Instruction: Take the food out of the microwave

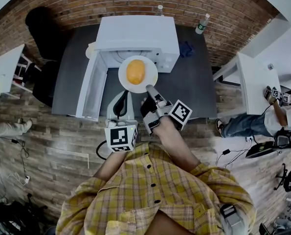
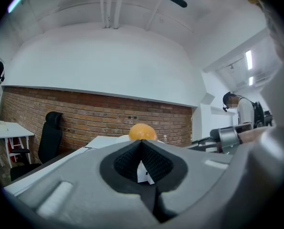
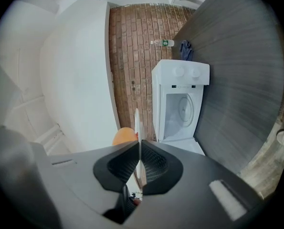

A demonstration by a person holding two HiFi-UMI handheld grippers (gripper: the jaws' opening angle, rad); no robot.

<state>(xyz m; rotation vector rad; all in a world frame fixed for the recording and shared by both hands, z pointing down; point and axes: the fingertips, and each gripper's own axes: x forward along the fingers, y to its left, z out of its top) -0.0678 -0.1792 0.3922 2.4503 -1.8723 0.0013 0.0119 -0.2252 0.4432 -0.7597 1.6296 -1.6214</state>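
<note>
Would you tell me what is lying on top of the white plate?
One orange piece of food lies on the plate, which the right gripper pinches by the rim. The plate surface beneath the food is covered, so anything under it cannot be seen.

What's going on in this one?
A person is taking food out of a white microwave that sits on a dark table with its door swung open. The right claw is clamped on the rim of a white plate carrying a rounded orange food item. The plate is already outside the cavity, just in front of the opening. The left claw is shut and empty, close by.
</note>
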